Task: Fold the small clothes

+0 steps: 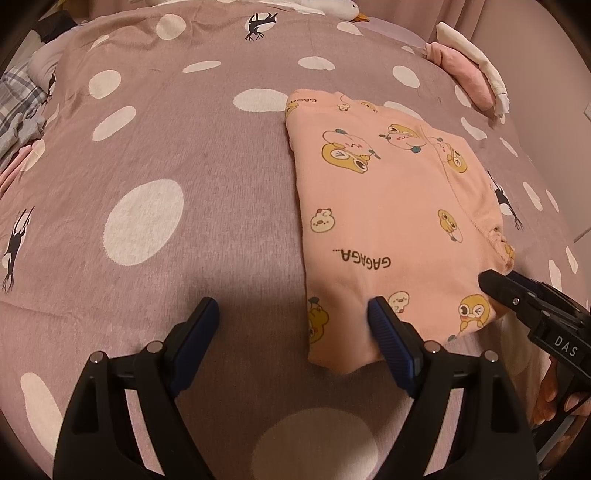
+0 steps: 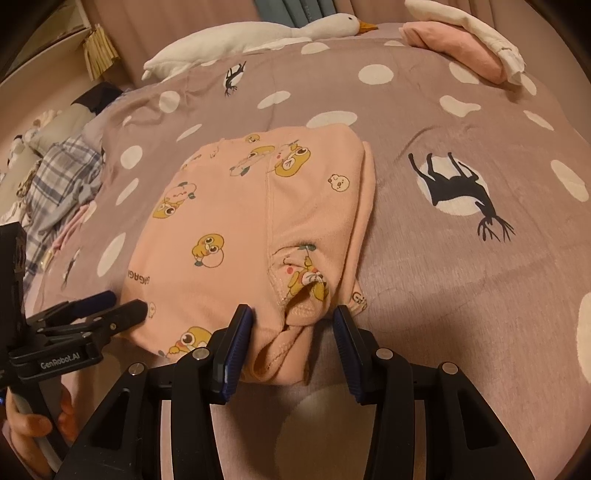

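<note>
Both tongs gape: our left gripper (image 1: 293,308) straddles the near-left corner of the peach garment (image 1: 388,206), our right gripper (image 2: 292,317) its bunched cuff, on the spotted blanket (image 1: 166,147); we should pinch both near corners evenly, then carry them over together

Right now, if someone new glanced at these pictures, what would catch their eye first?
The peach garment with cartoon ducks, folded into a rectangle in the middle of the polka-dot bedspread, stands out first. Both grippers sit open at its near edge: the left gripper at its left corner, the right gripper around a bunched cuff. At the far end lie a white goose plush and a pink and white pile.
</note>
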Demonstrator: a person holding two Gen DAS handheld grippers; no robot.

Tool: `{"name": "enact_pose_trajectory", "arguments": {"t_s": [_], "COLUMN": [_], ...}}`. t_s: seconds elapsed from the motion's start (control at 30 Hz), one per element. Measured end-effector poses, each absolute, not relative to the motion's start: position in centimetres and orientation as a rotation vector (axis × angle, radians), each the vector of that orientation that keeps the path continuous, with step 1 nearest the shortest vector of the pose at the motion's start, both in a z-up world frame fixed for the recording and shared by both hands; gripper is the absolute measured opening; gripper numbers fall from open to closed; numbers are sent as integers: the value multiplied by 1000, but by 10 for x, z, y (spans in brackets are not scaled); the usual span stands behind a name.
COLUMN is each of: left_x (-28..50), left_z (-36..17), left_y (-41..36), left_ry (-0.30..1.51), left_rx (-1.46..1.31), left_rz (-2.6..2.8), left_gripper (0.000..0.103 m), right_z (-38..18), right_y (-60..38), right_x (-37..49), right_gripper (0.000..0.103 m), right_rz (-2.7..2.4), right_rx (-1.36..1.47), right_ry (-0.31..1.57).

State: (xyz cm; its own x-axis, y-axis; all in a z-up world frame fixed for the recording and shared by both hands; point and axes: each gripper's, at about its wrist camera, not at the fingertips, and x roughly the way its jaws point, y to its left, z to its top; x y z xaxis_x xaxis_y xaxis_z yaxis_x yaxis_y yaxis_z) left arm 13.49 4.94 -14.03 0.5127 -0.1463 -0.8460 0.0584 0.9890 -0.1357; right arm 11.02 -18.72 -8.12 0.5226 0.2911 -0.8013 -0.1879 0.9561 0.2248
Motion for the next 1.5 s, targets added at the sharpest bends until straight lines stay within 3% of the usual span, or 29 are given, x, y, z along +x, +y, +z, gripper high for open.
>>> {"name": "enact_pose_trajectory", "arguments": {"t_s": [1.5], "left_x": [114], "left_z": [-133], "left_y": [41], "left_ry": [1007], "left_rx": [-12], "left_rz": [-104], "left_gripper": [83], "right_z": [-76], "right_y": [-185], "right_x": [92], "right_gripper": [47], "right_rz": [244], "right_rx": [77], "right_ry": [987]}}
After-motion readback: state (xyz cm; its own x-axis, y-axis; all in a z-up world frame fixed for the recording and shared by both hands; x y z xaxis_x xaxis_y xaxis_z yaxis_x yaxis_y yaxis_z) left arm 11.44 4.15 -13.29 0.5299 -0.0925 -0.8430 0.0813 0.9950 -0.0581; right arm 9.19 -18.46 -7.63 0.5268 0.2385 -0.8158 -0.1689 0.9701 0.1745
